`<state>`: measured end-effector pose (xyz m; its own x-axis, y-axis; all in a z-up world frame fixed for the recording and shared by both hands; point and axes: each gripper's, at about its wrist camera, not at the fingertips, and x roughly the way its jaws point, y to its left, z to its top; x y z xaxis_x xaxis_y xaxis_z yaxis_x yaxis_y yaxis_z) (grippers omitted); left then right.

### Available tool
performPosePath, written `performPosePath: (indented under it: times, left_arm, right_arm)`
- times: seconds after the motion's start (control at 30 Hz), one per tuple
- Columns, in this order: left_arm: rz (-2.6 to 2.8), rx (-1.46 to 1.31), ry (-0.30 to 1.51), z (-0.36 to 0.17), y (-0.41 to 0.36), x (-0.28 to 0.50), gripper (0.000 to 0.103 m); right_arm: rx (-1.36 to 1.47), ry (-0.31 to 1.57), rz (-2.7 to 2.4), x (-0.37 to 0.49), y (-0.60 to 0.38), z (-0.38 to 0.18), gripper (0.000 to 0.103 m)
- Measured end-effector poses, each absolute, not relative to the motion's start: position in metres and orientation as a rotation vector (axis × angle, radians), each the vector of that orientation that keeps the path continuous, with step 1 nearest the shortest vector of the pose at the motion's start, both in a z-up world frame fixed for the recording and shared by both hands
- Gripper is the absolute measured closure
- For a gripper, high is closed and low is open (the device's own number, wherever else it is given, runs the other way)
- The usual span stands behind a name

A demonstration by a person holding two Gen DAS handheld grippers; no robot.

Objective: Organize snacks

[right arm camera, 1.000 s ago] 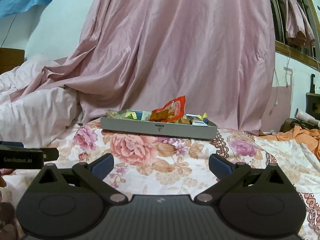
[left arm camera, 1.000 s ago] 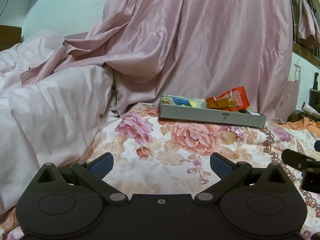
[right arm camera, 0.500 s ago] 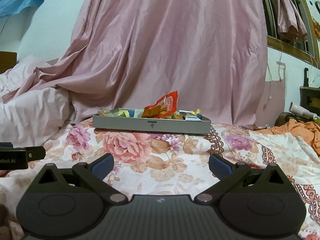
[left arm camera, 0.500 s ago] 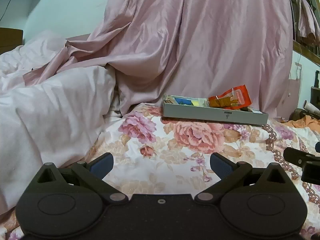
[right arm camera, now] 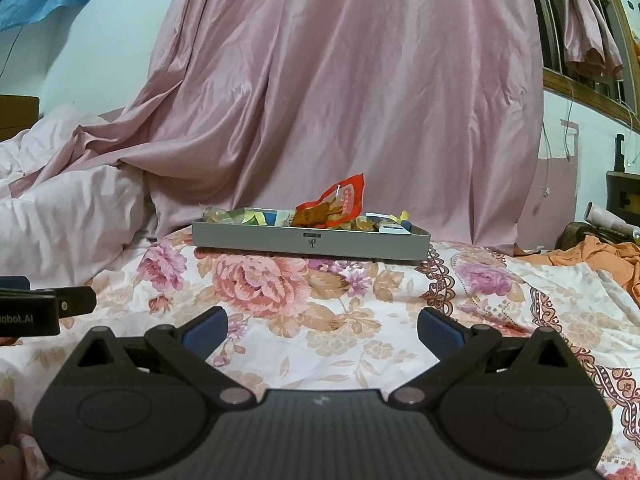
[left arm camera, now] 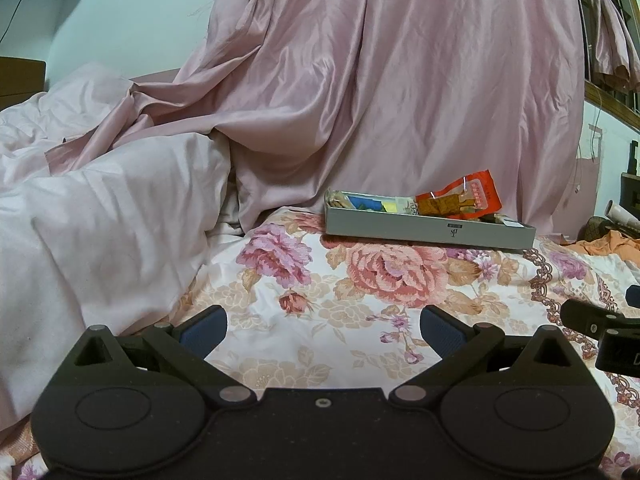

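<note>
A flat grey tray (left arm camera: 428, 230) (right arm camera: 312, 242) lies on the floral bedspread, far ahead of both grippers. It holds several snack packets, among them a red packet (left arm camera: 464, 200) (right arm camera: 340, 202) that stands up above the rim, and blue and yellow ones (left arm camera: 368, 204). My left gripper (left arm camera: 323, 330) is open and empty, low over the bedspread. My right gripper (right arm camera: 322, 330) is open and empty too. Each gripper shows at the edge of the other's view: the right one in the left wrist view (left arm camera: 600, 320), the left one in the right wrist view (right arm camera: 44, 308).
A floral bedspread (right arm camera: 360, 304) covers the bed. A rumpled pink-white duvet (left arm camera: 100, 232) is piled at the left. A pink curtain (right arm camera: 360, 100) hangs behind the tray. Orange cloth (right arm camera: 592, 254) and clutter lie at the far right.
Both views have shifted slightly; the tray now sits a little lower and to the right in the frame. Both grippers stay open and empty.
</note>
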<state>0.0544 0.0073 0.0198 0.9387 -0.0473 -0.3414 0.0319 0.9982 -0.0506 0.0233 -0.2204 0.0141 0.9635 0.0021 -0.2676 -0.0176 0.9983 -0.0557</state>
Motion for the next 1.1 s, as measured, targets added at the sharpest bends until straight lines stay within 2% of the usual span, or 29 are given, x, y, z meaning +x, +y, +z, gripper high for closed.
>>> performPosePath:
  times: [1.1]
  left_arm:
    - [-0.042,-0.042,0.352,0.0195,0.0057,0.0536,0.001]
  right_arm:
    - [-0.060,0.275,0.013,0.0239,-0.2187,0.0124,0.000]
